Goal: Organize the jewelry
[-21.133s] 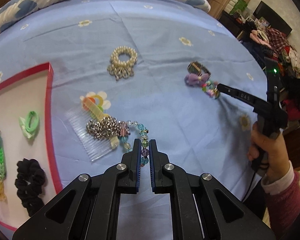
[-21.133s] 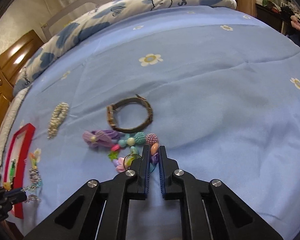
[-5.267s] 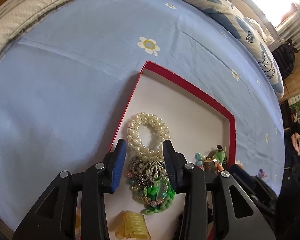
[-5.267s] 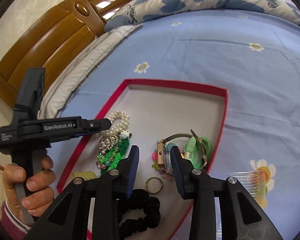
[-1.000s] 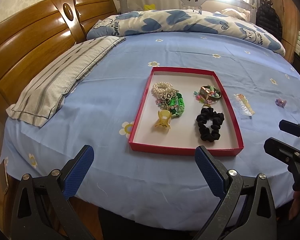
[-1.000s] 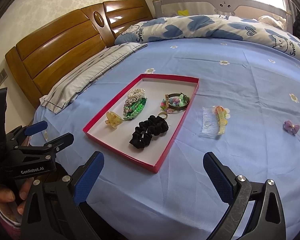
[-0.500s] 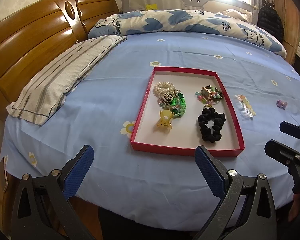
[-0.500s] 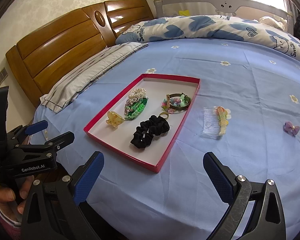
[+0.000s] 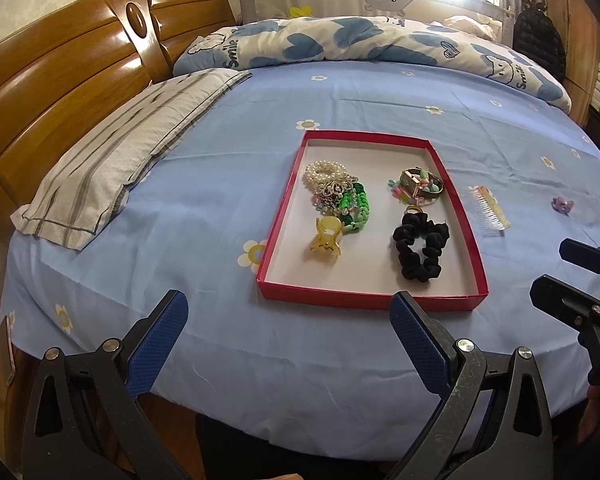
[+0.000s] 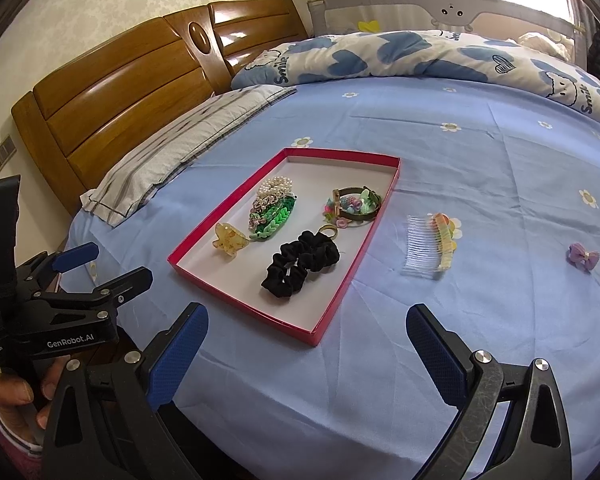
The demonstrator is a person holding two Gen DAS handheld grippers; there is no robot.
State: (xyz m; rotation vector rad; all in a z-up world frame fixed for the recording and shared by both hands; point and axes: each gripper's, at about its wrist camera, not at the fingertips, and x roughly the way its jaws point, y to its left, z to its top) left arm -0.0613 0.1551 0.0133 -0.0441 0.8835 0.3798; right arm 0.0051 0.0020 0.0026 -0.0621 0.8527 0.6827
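A red-rimmed tray (image 9: pixel 374 301) (image 10: pixel 244 306) lies on the blue bed sheet. Inside it are a pearl bracelet (image 9: pixel 324 171), a green chain piece (image 9: pixel 358 204), a yellow claw clip (image 9: pixel 327 239) (image 10: pixel 230 239), a watch with coloured beads (image 9: pixel 418 186) (image 10: pixel 356 204), a ring (image 9: pixel 413 210) and a black scrunchie (image 9: pixel 420 246) (image 10: pixel 300 262). A clear comb (image 9: pixel 490 210) (image 10: pixel 430 246) and a purple bow (image 9: pixel 562 205) (image 10: pixel 583 257) lie on the sheet right of the tray. My left gripper (image 9: pixel 288 320) and right gripper (image 10: pixel 306 330) are wide open and empty, both held back at the bed's near edge.
A striped pillow (image 9: pixel 116 152) lies left of the tray by the wooden headboard (image 9: pixel 60 80). A blue-and-white duvet (image 9: pixel 360 44) runs along the far side. A hand (image 10: pixel 16 394) holds the left gripper's handle at the left edge.
Since a second ago both views have barely shifted; the tray sits slightly lower and nearer. Five seconds ago both grippers were down over the tray's contents; they have pulled back and opened wide.
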